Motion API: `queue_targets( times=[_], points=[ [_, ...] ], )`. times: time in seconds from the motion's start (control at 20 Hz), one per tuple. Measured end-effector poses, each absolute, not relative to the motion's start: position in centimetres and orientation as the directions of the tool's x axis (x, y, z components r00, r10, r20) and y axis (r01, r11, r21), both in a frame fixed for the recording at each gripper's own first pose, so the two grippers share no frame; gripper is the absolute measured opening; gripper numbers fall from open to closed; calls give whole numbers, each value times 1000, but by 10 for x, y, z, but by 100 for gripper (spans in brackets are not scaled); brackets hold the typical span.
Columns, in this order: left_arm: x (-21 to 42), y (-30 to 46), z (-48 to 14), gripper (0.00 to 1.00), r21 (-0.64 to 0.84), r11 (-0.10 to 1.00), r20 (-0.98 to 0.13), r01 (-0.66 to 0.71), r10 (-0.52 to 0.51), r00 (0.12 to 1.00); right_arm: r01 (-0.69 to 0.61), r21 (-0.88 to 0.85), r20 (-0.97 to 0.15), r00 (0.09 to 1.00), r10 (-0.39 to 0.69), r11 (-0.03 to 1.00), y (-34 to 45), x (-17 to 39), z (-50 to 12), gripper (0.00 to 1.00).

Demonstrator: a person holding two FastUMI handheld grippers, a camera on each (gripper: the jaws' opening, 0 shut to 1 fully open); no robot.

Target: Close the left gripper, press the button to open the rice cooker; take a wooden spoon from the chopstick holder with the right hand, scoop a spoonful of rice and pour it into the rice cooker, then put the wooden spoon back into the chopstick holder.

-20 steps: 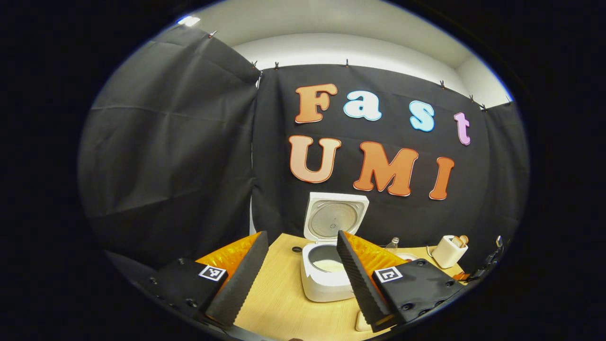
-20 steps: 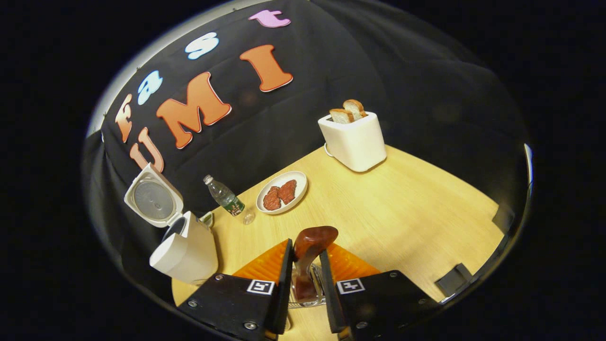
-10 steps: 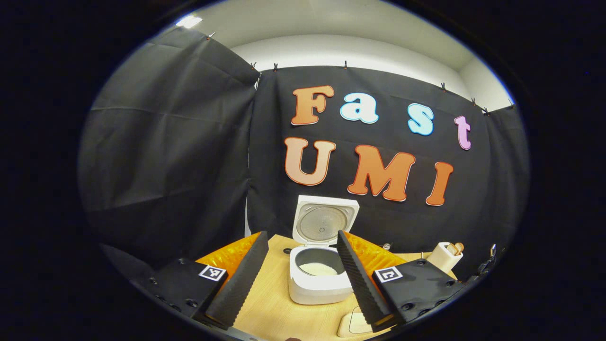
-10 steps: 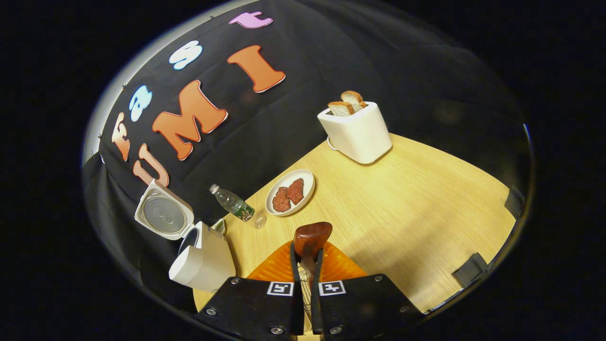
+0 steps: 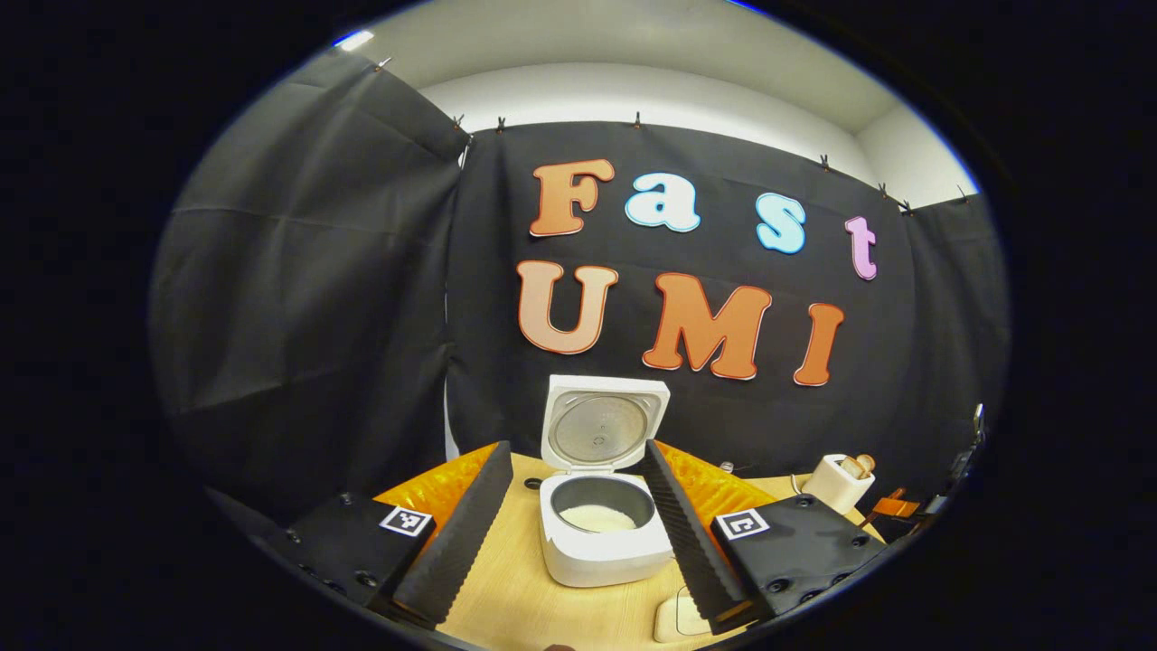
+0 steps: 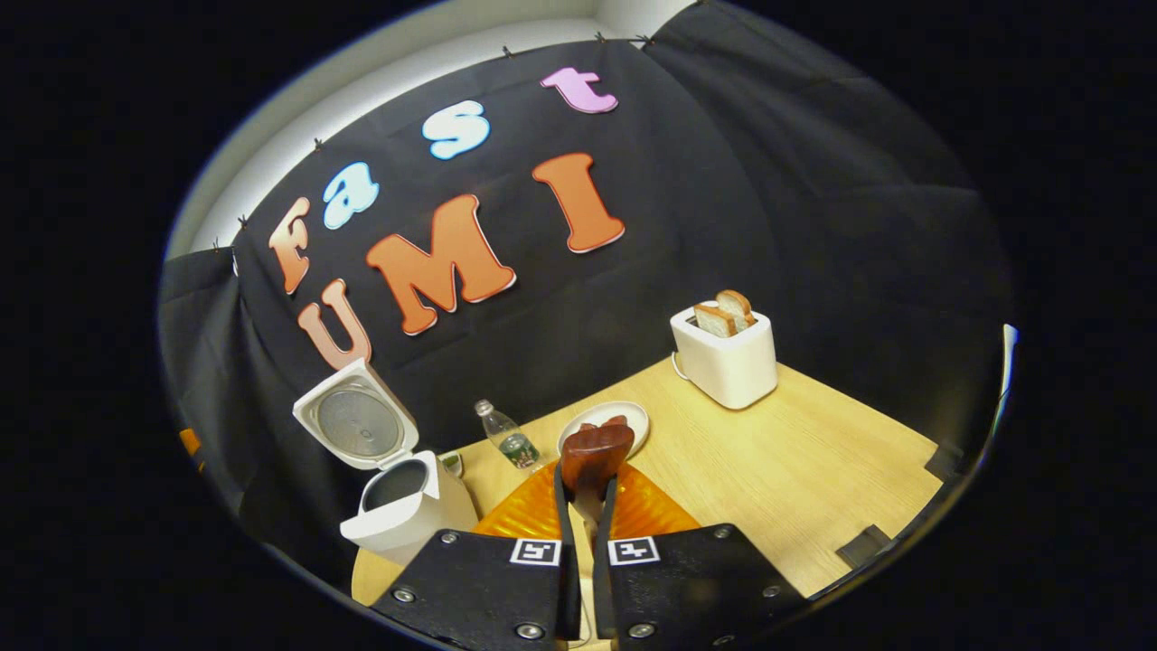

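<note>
A: Start at the right gripper [image 6: 585,506]. What is it doing?

B: Its fingers are pinching the spoon [image 6: 594,457] by the handle, bowl end up and forward. A second ago they stood apart either side of that handle; half a second ago they had come together on it. Since then the view has tipped up and the table looks farther below, so I judge the spoon is being lifted.

A: Out of the holder?

B: Probably. The holder itself is hidden under the fingers now, so I cannot tell whether the tip has cleared it.

A: And the left gripper [image 5: 578,524]?

B: Spread wide, holding nothing, hanging in front of the cooker [image 5: 604,533]. It has drifted a little, so the cooker now sits squarely between its fingers.

A: The cooker?

B: Lid [image 5: 604,423] up, white rice low in the pot. So the button press is done, and the taking of the spoon is nearly done.

A: What stands round the cooker?

B: To its right a bottle [image 6: 508,438], then a plate [image 6: 633,418], then farther right a toaster [image 6: 726,357] with bread. All rest on the table [image 6: 795,470].

A: What remains?

B: Scoop, pour into the cooker, return the spoon.
</note>
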State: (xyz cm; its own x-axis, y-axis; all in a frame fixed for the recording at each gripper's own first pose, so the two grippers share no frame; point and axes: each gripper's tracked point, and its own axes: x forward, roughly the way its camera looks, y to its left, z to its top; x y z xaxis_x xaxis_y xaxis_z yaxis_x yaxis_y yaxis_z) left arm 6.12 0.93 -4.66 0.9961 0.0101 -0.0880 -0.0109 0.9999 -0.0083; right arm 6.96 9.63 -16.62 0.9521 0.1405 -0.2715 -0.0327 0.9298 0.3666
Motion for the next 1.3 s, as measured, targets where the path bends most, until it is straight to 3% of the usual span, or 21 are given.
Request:
queue_targets(
  times=[0.2,0.55,0.9,1.15,1.3],
  points=[
    [80,23,-43,100,-8,999,-85,34,-34,996,-92,277,-237,958,161,957,150,47,-160,5],
    [100,48,-42,100,14,997,-99,72,-70,993,-132,132,-294,941,166,982,214,36,-223,5],
    [113,67,-43,98,11,995,-110,102,-100,989,-101,-61,-324,943,76,993,222,40,-269,5],
    [110,82,-41,98,33,994,-132,102,-97,986,-90,-102,-339,940,51,991,230,41,-299,5],
    [111,92,-41,98,45,994,-134,96,-89,987,-56,-22,-341,939,45,998,229,46,-303,5]
  ],
)
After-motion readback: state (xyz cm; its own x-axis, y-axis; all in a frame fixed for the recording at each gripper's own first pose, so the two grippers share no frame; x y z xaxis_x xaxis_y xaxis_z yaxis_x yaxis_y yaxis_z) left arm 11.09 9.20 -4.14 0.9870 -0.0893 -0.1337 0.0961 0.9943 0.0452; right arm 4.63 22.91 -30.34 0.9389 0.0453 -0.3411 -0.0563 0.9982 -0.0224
